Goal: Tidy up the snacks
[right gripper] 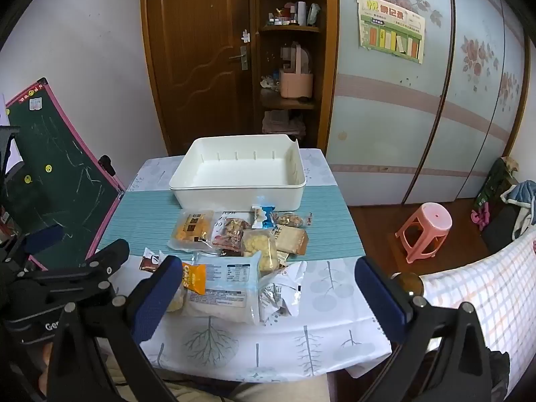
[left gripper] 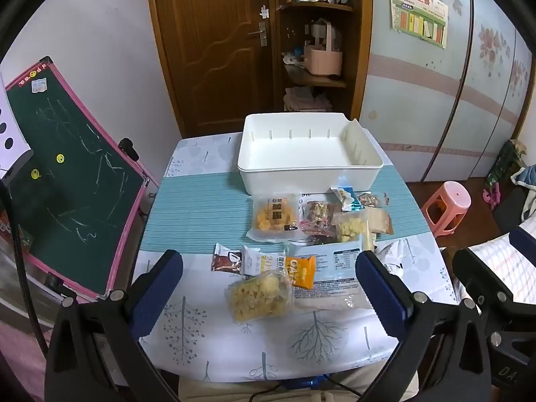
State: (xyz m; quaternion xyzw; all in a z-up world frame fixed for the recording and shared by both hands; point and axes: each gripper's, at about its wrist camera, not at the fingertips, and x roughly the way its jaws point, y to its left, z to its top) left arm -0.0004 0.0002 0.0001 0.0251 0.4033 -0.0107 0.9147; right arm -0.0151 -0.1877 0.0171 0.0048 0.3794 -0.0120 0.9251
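Note:
An empty white bin (left gripper: 310,157) stands at the far side of the table; it also shows in the right wrist view (right gripper: 238,181). Several snack packets lie in a pile in front of it: a clear bag of yellow puffs (left gripper: 259,296), an orange oats packet (left gripper: 303,271) (right gripper: 194,278), a large pale blue and white bag (left gripper: 335,268) (right gripper: 227,284), a brown packet (left gripper: 226,261) and a yellow cake pack (left gripper: 274,217) (right gripper: 192,227). My left gripper (left gripper: 268,291) is open and empty above the near pile. My right gripper (right gripper: 264,298) is open and empty over the table's near right part.
The table (left gripper: 187,207) wears a white tree-print cloth with a teal striped runner. A green chalkboard with a pink frame (left gripper: 70,181) leans at the left. A pink stool (right gripper: 423,231) stands on the floor at the right. A wooden door and shelves are behind.

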